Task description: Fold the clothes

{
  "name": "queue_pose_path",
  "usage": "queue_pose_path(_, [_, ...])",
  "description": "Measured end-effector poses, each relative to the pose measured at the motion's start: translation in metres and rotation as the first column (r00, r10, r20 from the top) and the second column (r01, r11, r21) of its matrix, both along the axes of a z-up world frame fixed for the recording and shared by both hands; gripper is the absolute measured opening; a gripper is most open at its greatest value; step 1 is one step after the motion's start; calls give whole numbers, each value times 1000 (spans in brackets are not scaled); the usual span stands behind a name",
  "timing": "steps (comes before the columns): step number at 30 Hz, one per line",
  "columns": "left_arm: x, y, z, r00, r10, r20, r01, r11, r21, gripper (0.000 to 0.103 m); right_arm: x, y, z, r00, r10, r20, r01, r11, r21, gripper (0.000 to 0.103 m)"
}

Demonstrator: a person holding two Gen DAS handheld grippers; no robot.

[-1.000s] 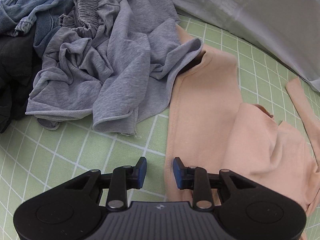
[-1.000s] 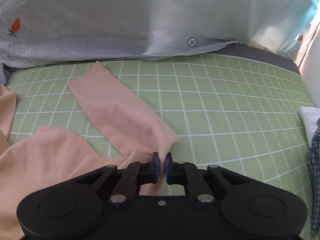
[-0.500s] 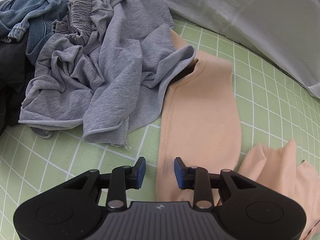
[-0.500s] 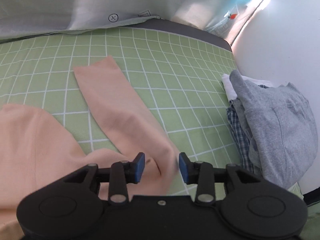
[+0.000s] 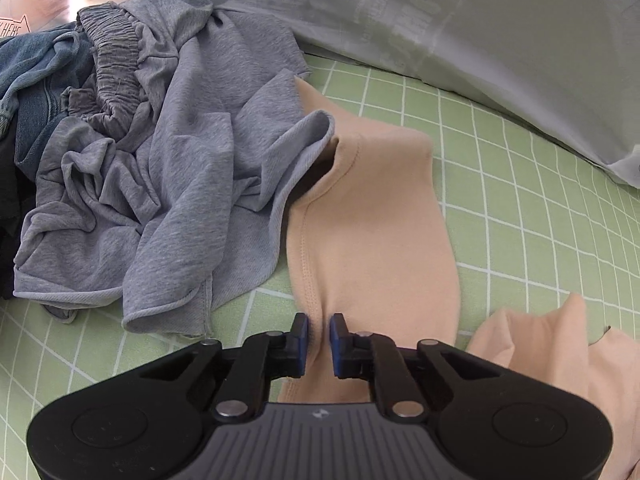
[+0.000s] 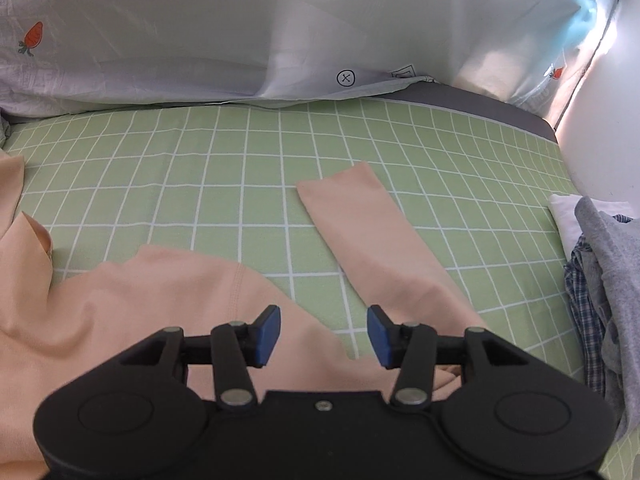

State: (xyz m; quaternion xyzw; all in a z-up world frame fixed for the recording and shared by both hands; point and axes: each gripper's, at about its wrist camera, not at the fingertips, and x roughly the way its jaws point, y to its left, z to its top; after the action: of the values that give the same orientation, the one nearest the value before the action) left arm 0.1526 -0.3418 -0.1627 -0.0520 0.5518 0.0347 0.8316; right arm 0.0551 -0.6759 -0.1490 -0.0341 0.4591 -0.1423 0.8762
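Observation:
A peach long-sleeved top lies on the green checked sheet. In the left wrist view one sleeve runs away from me, its cuff end tucked under a grey garment. My left gripper is shut on a pinch of this sleeve's seamed edge. In the right wrist view the top's body lies at the left and the other sleeve stretches out flat to the right. My right gripper is open and empty, just above the fabric between body and sleeve.
A crumpled grey garment with denim and dark clothes is piled at the left. A white carrot-print quilt borders the far side. Folded grey and plaid clothes are stacked at the right by a white wall.
My right gripper let go of the sleeve, opened wide and swung back left. My left gripper moved onto the other sleeve's edge and closed on it.

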Motion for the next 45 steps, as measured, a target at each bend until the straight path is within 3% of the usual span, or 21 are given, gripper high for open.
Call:
queue_pose_path(3, [-15, 4, 0, 1000, -7, -26, 7, 1000, 4, 9, -7, -1, 3, 1000, -6, 1, 6, 1000, 13, 49])
queue_pose_path(8, [-71, 13, 2, 997, -20, -73, 25, 997, 70, 9, -22, -2, 13, 1000, 0, 25, -1, 1000, 23, 49])
queue_pose_path(13, [-134, 29, 2, 990, 56, -132, -46, 996, 76, 9, -35, 3, 20, 998, 39, 42, -40, 999, 28, 49])
queue_pose_path(17, [-180, 48, 2, 975, 132, -177, -127, 991, 40, 7, -44, 11, 22, 996, 78, 46, -79, 996, 39, 49])
queue_pose_path(20, [-207, 67, 10, 967, 207, -145, -215, 976, -40, 8, -51, 20, 23, 992, 112, 53, -114, 993, 34, 49])
queue_pose_path(24, [-205, 80, 19, 966, 248, -70, -253, 964, -77, 12, -59, 29, 25, 988, 144, 57, -146, 989, 33, 50])
queue_pose_path(27, [-185, 82, 29, 974, 225, 6, -223, 971, -88, 35, -59, 31, 24, 988, 146, 50, -150, 986, 72, 55])
queue_pose_path(34, [-116, 81, 31, 982, 167, 87, -159, 983, -95, 59, -41, 39, 19, 988, 150, 21, -151, 987, 46, 69])
queue_pose_path(39, [-75, 80, 15, 988, 147, 39, -142, 982, -121, 59, -28, 36, 17, 994, 112, 9, -112, 992, 52, 72])
queue_pose_path(42, [-61, 74, 6, 987, 160, 3, -160, 985, -68, 59, -26, 32, 16, 996, 87, 2, -87, 994, 69, 73])
queue_pose_path(45, [-57, 73, -2, 984, 178, -18, -179, 982, -61, 54, -25, 32, 12, 997, 76, -16, -74, 995, 73, 74])
